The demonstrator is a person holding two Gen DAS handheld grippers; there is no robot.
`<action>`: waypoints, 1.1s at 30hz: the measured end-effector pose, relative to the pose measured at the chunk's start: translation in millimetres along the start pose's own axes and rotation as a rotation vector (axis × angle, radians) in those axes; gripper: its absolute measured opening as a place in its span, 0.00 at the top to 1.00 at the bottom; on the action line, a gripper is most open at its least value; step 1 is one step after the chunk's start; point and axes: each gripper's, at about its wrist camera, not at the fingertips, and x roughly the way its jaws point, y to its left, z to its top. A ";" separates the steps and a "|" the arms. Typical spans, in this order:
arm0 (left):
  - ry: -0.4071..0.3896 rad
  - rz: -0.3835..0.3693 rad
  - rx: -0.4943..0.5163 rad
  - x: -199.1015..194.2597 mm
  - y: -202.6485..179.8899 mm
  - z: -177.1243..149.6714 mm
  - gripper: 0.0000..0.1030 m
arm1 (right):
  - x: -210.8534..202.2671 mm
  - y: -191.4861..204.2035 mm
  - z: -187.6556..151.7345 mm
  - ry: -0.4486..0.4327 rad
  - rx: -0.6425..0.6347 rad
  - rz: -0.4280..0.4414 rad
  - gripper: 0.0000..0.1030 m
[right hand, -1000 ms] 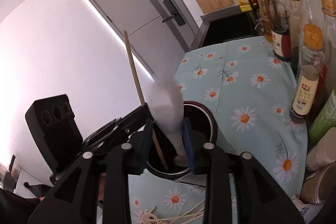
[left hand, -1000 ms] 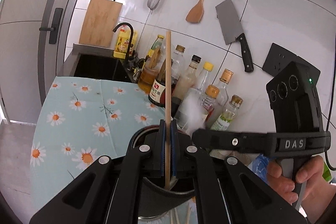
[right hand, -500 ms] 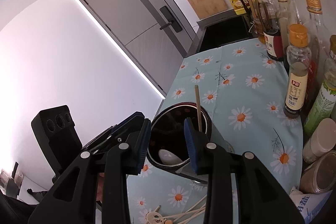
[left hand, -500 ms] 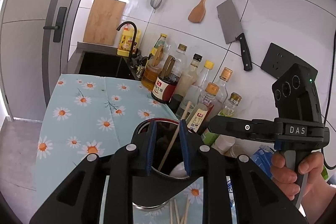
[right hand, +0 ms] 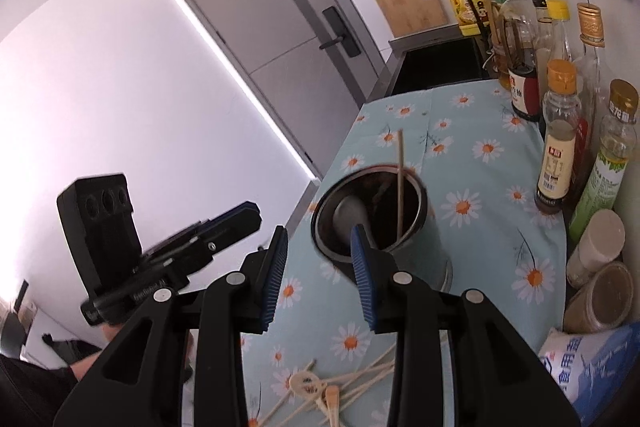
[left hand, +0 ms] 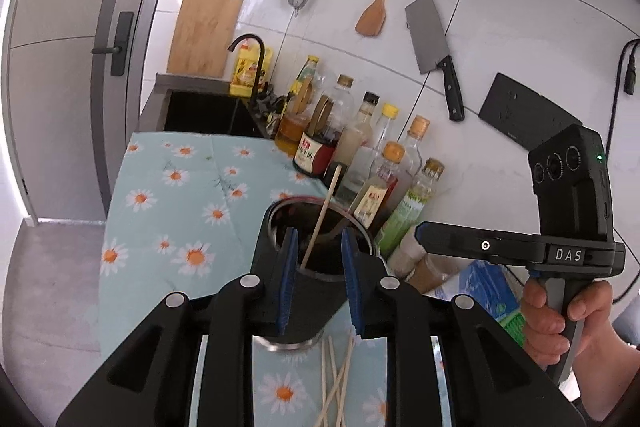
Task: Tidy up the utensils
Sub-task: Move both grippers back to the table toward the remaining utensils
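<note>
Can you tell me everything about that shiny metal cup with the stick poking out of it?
The metal cup is a tall, round, steel-looking holder standing upright on the daisy tablecloth. Its inside looks dark. One wooden chopstick leans in it, sticking up past the rim, and a white spoon rests inside against the wall. More chopsticks lie loose on the cloth in front. Neither hand-held gripper touches it.

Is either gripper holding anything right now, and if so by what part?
Nothing is held. The left gripper and right gripper are both open and empty; one chopstick and the white spoon sit in the metal holder.
</note>
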 end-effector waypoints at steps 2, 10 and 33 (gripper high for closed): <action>0.017 0.011 0.008 -8.7 0.6 -7.1 0.79 | -1.1 4.2 -7.0 0.016 -0.014 -0.001 0.67; 0.102 0.044 0.005 -24.7 6.2 -38.3 0.79 | 2.3 9.9 -38.2 0.096 -0.036 -0.002 0.67; 0.375 0.044 -0.093 -35.0 21.1 -152.0 0.79 | 44.5 8.8 -162.3 0.519 -0.113 -0.084 0.71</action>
